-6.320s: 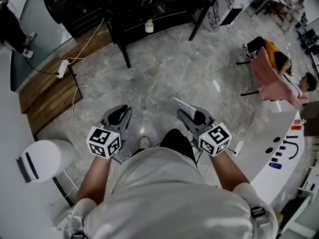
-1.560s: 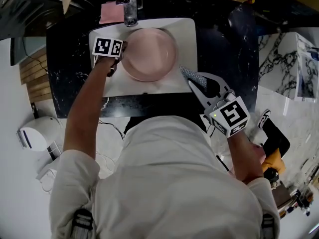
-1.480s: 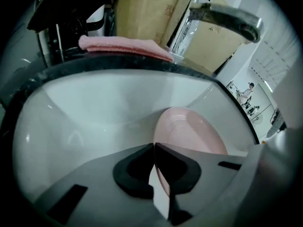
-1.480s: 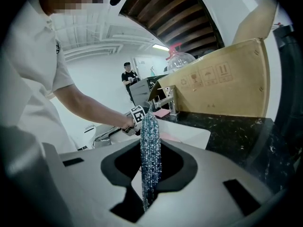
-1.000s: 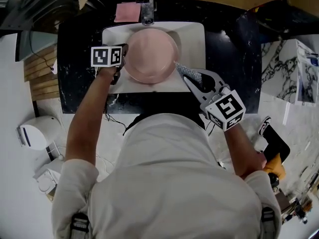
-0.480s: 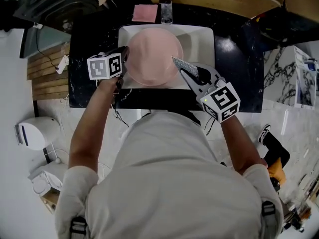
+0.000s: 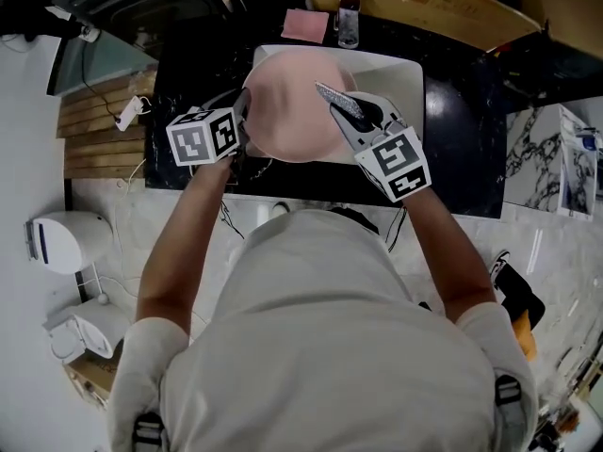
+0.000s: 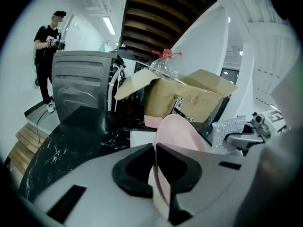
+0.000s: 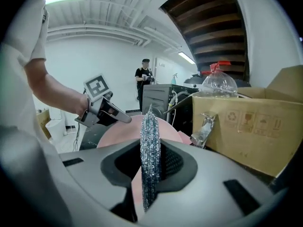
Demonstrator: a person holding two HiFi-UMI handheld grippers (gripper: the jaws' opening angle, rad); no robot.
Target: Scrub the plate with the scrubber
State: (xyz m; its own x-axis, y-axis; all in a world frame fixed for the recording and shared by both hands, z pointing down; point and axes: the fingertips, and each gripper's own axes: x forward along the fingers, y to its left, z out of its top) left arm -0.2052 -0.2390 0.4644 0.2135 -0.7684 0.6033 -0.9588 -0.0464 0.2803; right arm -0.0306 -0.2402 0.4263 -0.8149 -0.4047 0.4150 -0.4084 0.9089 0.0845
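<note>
My left gripper (image 7: 242, 113) is shut on the left rim of the pink plate (image 7: 292, 102) and holds it tilted up above the white sink (image 7: 407, 75). In the left gripper view the plate's rim (image 8: 163, 188) runs between the pads of my left gripper (image 8: 155, 148). My right gripper (image 7: 345, 113) is shut on the silver mesh scrubber (image 7: 334, 100), which lies over the plate's right side. In the right gripper view the scrubber (image 9: 150, 150) stands on edge between the jaws, with the plate (image 9: 120, 132) behind it. Whether scrubber and plate touch I cannot tell.
A faucet (image 7: 349, 22) stands at the sink's back edge, with a pink cloth (image 7: 304, 26) beside it on the black marble counter (image 7: 452, 139). An open cardboard box (image 9: 255, 122) holding a clear bottle (image 9: 218, 84) sits behind the sink. A person (image 8: 49, 51) stands far off.
The plate has risen out of the sink and tipped up in my left gripper. My right gripper has carried the scrubber left, from beside the plate to over its face.
</note>
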